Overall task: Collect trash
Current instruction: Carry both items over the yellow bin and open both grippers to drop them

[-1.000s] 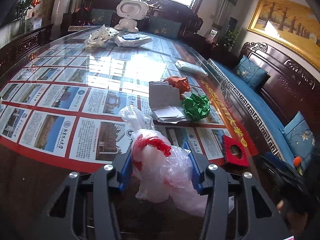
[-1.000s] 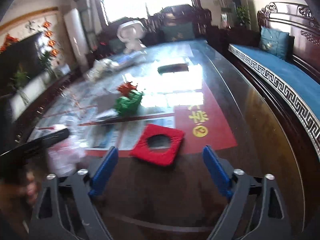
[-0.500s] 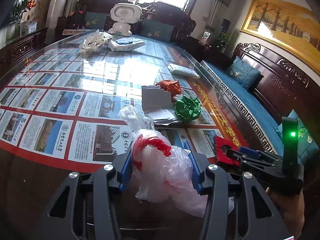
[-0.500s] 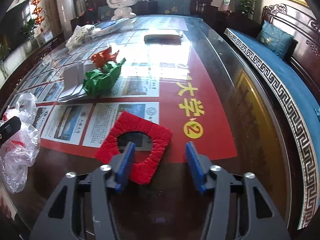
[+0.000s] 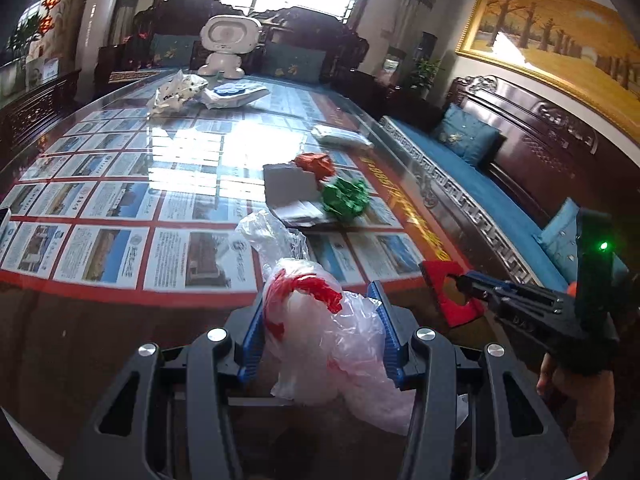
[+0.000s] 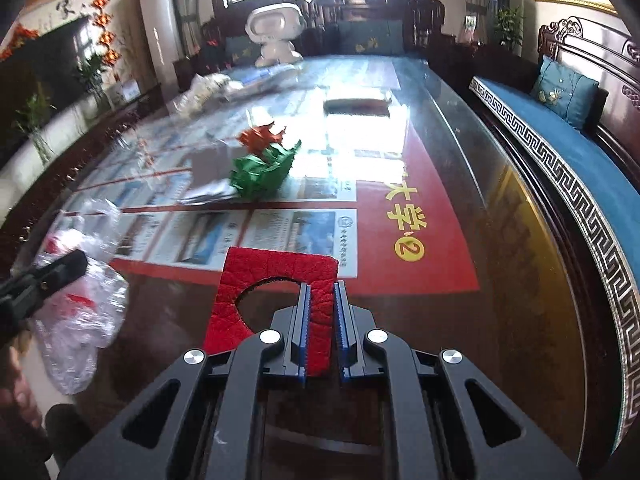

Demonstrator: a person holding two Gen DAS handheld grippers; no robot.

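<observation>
My left gripper (image 5: pixel 320 300) is shut on a clear plastic bag (image 5: pixel 320 320) with red print, held just above the near table edge. The bag also shows in the right wrist view (image 6: pixel 80 304). My right gripper (image 6: pixel 320 292) is shut on the near side of a red square paper piece with a round hole (image 6: pixel 276 280), tilted up off the table. The red piece (image 5: pixel 448 292) and right gripper (image 5: pixel 464 280) show in the left wrist view to the right of the bag. Crumpled green paper (image 6: pixel 260 172), orange paper (image 6: pixel 260 138) and grey-white papers (image 5: pixel 292 196) lie mid-table.
The long glass-topped table (image 6: pixel 440 200) carries white crumpled wrappers (image 5: pixel 176 92), a blue-white packet (image 5: pixel 236 94), a flat packet (image 5: pixel 340 136) and a white robot toy (image 5: pixel 228 44) at the far end. A blue-cushioned wooden bench (image 6: pixel 560 152) runs along the right side.
My right gripper moved in over the red paper piece and closed on its edge, lifting it. My left gripper kept hold of the plastic bag and barely moved.
</observation>
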